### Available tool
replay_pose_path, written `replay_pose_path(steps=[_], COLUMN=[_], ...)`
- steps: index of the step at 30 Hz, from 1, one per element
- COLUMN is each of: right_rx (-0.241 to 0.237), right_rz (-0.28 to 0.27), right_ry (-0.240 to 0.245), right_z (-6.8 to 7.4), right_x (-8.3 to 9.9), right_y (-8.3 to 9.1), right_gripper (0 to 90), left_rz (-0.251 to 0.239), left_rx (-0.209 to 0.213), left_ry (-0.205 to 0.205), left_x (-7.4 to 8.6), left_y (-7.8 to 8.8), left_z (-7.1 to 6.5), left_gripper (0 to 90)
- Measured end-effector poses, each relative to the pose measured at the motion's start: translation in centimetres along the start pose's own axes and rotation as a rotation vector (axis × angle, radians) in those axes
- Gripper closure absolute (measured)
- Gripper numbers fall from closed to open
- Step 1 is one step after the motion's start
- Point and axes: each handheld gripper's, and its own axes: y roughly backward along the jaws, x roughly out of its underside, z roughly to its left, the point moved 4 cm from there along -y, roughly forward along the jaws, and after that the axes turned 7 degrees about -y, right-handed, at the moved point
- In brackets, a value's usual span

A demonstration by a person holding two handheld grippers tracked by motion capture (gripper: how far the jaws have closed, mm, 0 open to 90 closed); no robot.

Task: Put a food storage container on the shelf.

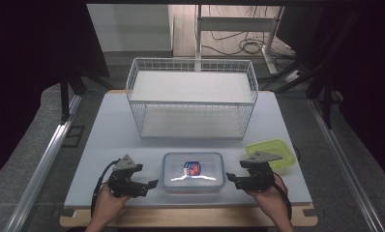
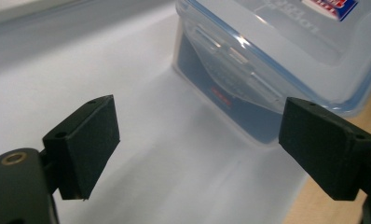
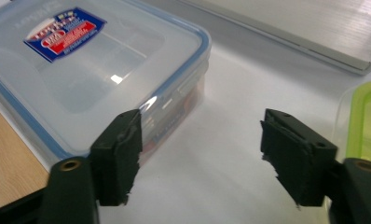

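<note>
At the near edge of the white table point(image 1: 108, 145), midway between the two hands, lies a clear plastic container point(image 1: 193, 172) with a blue-trimmed lid and a red-and-blue label point(image 1: 193, 168). The left gripper point(image 1: 152, 184) sits just left of it, the right gripper point(image 1: 231, 180) just right, each pointing inward at a short end of the box.

The left gripper view shows its jaws spread wide over bare tabletop, nothing between them, with the container's end latch point(image 2: 230, 70) ahead (a detail too small to make out from the high view). The right gripper view likewise shows jaws parted and empty, one pad close beside the container's corner; whether it touches, I cannot tell.

From above, a white wire basket point(image 1: 191, 99) stands behind the container, and a green lid point(image 1: 273, 153) lies behind the right gripper.
</note>
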Motion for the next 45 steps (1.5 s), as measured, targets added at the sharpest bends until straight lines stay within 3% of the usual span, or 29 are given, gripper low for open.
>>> replay_pose_path(steps=[5,15,19,22,29,35,36,41,45], right_rx=[-0.029,-0.084,-0.091,-0.103,-0.123,-0.188,-0.188,-0.285,-0.287], right_rz=[-0.023,-0.037,-0.022,0.003,0.064,0.143,0.143,0.195,0.190], right_ry=[-0.008,-0.010,-0.009,-0.008,-0.016,-0.069,-0.069,-0.178,-0.202], right_z=[0.2,0.8,1.1,1.5,2.2,2.5,2.5,2.4,2.2], right_x=[-0.4,-1.1,-1.5,-1.7,-2.1,-2.0,-2.0,-1.4,-1.3], right_y=[0.1,-0.7,-1.0,-1.3,-2.5,-4.4,-4.4,-5.3,-4.9], right_gripper=[17.9,7.2,6.2,2.9,1.5,1.7,1.7,0.6,7.3], left_rz=[-0.021,0.001,0.007,-0.009,0.023,0.066,0.061,0.064,0.088], left_rx=[0.013,0.052,0.080,0.129,0.159,0.199,0.221,0.311,0.340], left_ry=[-0.033,-0.010,-0.006,-0.003,-0.033,0.005,0.017,0.100,0.129], left_x=[-0.6,-2.6,-3.4,-4.2,-5.1,-4.4,-4.3,-3.9,-3.4], left_y=[0.5,0.4,-0.1,-0.5,-2.0,-3.9,-4.1,-4.8,-4.4], left_z=[0.2,-0.2,-0.3,-0.5,-1.3,-1.3,-1.3,-1.2,-1.5], left_gripper=[7.3,3.4,2.3,1.8,0.9,0.0,0.0,0.0,2.2])
